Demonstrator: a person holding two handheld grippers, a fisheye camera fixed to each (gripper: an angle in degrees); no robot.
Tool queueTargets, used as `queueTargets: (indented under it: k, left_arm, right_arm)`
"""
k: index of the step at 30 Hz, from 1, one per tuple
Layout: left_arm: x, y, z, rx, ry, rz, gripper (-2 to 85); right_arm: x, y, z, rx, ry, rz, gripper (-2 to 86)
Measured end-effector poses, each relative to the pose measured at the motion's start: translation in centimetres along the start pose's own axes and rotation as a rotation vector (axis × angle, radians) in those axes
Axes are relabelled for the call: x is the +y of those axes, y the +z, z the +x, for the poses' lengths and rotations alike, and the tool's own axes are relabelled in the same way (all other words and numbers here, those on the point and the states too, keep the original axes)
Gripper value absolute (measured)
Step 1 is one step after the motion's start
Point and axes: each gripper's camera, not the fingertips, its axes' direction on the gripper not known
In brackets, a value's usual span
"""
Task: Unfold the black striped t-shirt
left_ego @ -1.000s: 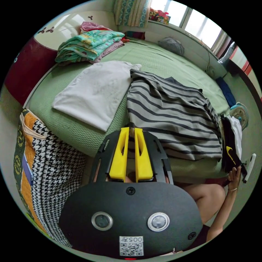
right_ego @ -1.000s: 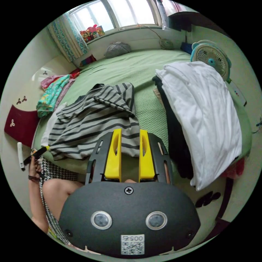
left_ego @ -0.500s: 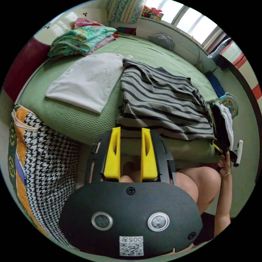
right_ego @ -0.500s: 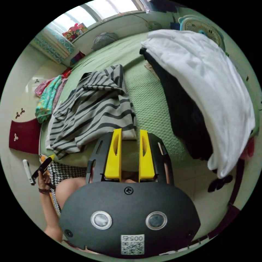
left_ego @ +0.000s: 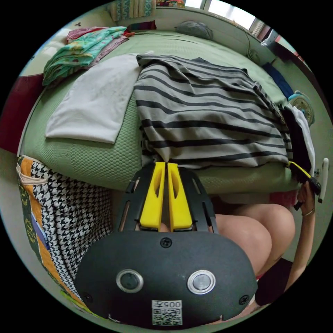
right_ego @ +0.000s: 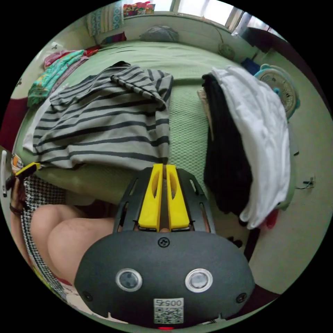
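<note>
The grey t-shirt with black stripes [left_ego: 208, 114] lies spread on the green bed [left_ego: 104, 159], its hem at the near edge. In the left gripper view my left gripper [left_ego: 165, 163] is shut on the hem's left corner, where the cloth bunches at the jaw tips. In the right gripper view the t-shirt [right_ego: 104, 128] has a sleeve folded over on top, and my right gripper [right_ego: 163, 165] is shut on the hem's right corner. The right gripper [left_ego: 305, 175] also shows in a hand at the shirt's far corner. The left gripper [right_ego: 24, 170] shows at the opposite corner.
A folded white garment [left_ego: 93, 100] lies left of the shirt, with a colourful clothes pile [left_ego: 79, 52] behind it. Black and white clothes [right_ego: 249, 138] hang over the bed's right side near a fan [right_ego: 281, 90]. A houndstooth bag [left_ego: 66, 208] and the person's knee [left_ego: 256, 225] are below the bed edge.
Half a second ago both grippers stood open just short of the hem. Now both are shut on the shirt's near corners, and both cameras have shifted closer to the bed edge.
</note>
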Motion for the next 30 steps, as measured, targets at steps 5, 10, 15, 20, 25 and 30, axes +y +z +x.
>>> queueTargets:
  k: [5,10,15,20,25,30]
  left_arm:
    - [0.5,-1.3,-1.3,0.018,-0.012,0.049,0.9]
    - [1.4,0.5,-2.3,0.087,-0.075,-0.006,4.2]
    - [2.9,-0.8,-3.2,-0.019,-0.096,0.052,2.8]
    - [3.4,-2.2,-4.4,-0.002,-0.103,0.121,4.0]
    - [1.7,-2.6,-2.3,0.048,-0.048,0.166,5.1]
    - [-0.2,-0.9,1.0,0.060,0.043,0.148,5.8]
  right_arm:
    - [1.7,0.0,1.6,-0.116,0.038,0.016,-1.5]
    - [3.5,2.1,1.6,-0.174,0.083,0.017,-0.5]
    - [5.8,1.8,2.1,-0.194,0.139,0.053,2.4]
    - [7.5,0.2,1.3,-0.112,0.121,0.106,5.1]
    - [6.9,-2.2,-1.3,-0.141,0.091,0.198,4.7]
    - [5.3,-2.0,-5.1,-0.164,0.018,0.201,4.5]
